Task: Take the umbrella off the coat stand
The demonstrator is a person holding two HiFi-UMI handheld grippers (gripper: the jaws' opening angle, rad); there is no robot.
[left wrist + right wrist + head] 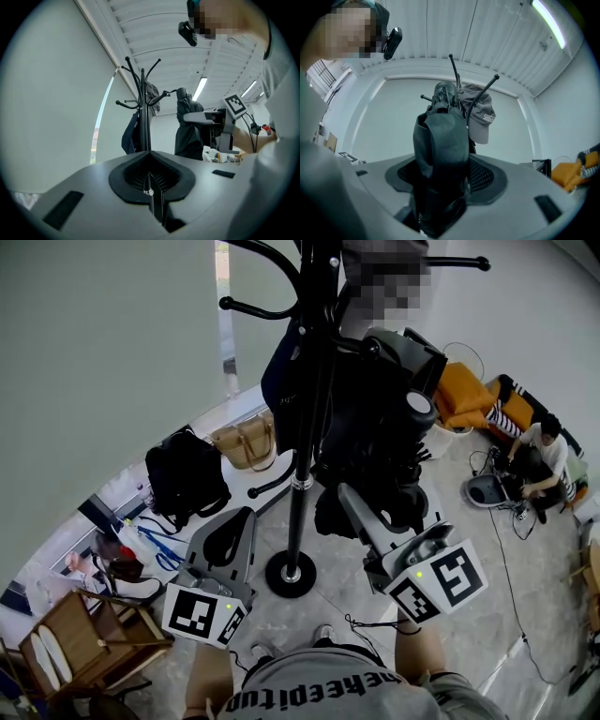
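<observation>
The black coat stand (pixel 302 427) rises from a round base (pixel 289 575) in front of me. A folded black umbrella (pixel 375 427) hangs on its right side, beside a grey cap (pixel 480 119). My right gripper (pixel 349 498) reaches up to the umbrella's lower part. In the right gripper view the umbrella (pixel 440 140) fills the gap between the jaws, which are closed on it. My left gripper (pixel 234 517) stays low, left of the pole, its jaws together and holding nothing. From the left gripper view the stand (pixel 142 108) and umbrella (pixel 187 126) are some way off.
A dark blue garment (pixel 286 381) hangs on the stand's left hooks. On the floor are a black backpack (pixel 186 474), a tan handbag (pixel 246 442) and a wooden chair (pixel 84 643). Orange cushions (pixel 464 390) and a seated person (pixel 534 456) are at the far right.
</observation>
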